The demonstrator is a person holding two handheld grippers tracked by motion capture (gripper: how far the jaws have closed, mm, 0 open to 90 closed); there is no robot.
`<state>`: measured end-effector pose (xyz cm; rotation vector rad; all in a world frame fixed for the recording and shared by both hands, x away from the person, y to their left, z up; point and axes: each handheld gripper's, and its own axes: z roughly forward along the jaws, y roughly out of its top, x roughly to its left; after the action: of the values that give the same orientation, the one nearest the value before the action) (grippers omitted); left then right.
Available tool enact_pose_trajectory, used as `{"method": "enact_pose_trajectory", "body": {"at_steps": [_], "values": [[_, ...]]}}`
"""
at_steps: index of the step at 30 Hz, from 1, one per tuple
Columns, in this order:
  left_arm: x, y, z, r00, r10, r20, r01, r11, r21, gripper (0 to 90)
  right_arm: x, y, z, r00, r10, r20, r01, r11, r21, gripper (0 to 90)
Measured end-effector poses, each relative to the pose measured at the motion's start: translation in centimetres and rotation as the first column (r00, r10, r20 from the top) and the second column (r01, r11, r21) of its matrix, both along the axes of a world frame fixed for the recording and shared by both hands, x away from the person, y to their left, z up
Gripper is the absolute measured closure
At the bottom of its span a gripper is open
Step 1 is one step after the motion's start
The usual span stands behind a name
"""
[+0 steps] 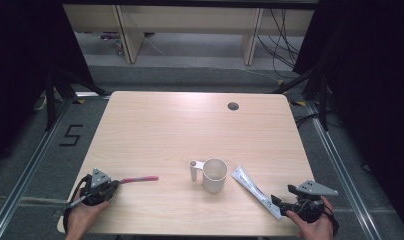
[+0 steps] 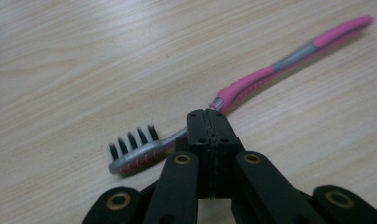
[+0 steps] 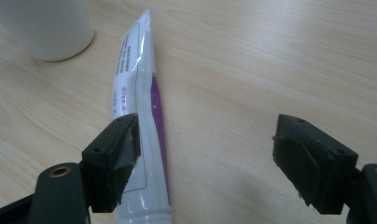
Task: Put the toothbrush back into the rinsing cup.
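Note:
A pink and grey toothbrush (image 1: 140,179) lies on the wooden table (image 1: 190,125) at the front left, bristles up, handle pointing right. My left gripper (image 1: 116,183) is shut, its closed tips (image 2: 206,116) over the toothbrush (image 2: 252,81) neck, which they hide; the brush runs across the jaws, not between them. A white toothpaste tube (image 1: 252,189) with a purple stripe lies at the front right. My right gripper (image 1: 278,201) is open at the tube's near end. In the right gripper view the toothpaste tube (image 3: 137,84) runs along the left jaw, with bare table between the right gripper (image 3: 205,144) jaws.
A white cup (image 1: 214,175) with a side handle stands between the toothbrush and the tube; in the right gripper view the cup (image 3: 51,28) is at the top left. A cable hole (image 1: 233,106) sits near the table's far edge. Dark frames and cables surround the table.

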<state>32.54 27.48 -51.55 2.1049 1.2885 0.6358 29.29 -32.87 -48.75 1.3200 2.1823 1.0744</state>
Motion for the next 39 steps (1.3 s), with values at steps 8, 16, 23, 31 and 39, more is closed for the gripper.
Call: {"method": "enact_pose_trajectory", "body": {"at_steps": [8, 16, 23, 31, 39], "values": [[2.3, 0.2, 0.0, 0.9996, 0.027, 0.007, -0.027, 0.9996, 0.002, 88.8, 0.0, -0.1, -0.1, 1.0000, -0.001, 0.000, 0.001, 1.000, -0.005, 24.3], [4.2, -0.3, -0.1, 0.9993, 0.037, 0.010, -0.037, 0.9993, -0.006, 88.6, 0.0, -0.2, -0.1, 1.0000, -0.002, -0.004, 0.002, 1.000, 0.002, 24.3], [5.7, -1.1, 0.0, 0.9994, 0.033, 0.009, -0.033, 0.9994, -0.010, 88.1, 0.0, -0.2, -0.1, 1.0000, -0.001, -0.003, 0.001, 1.000, 0.006, 24.4], [7.4, -2.3, 0.1, 0.9993, 0.033, 0.016, -0.033, 0.9991, -0.027, 87.9, 0.0, -0.4, -0.1, 0.9999, -0.008, 0.009, 0.008, 1.000, 0.005, 24.4], [8.1, -3.6, 0.4, 0.9999, 0.010, 0.014, -0.010, 0.9995, -0.031, 86.8, 0.0, -0.4, -0.1, 0.9999, -0.008, 0.007, 0.008, 1.000, 0.008, 24.4]]}}
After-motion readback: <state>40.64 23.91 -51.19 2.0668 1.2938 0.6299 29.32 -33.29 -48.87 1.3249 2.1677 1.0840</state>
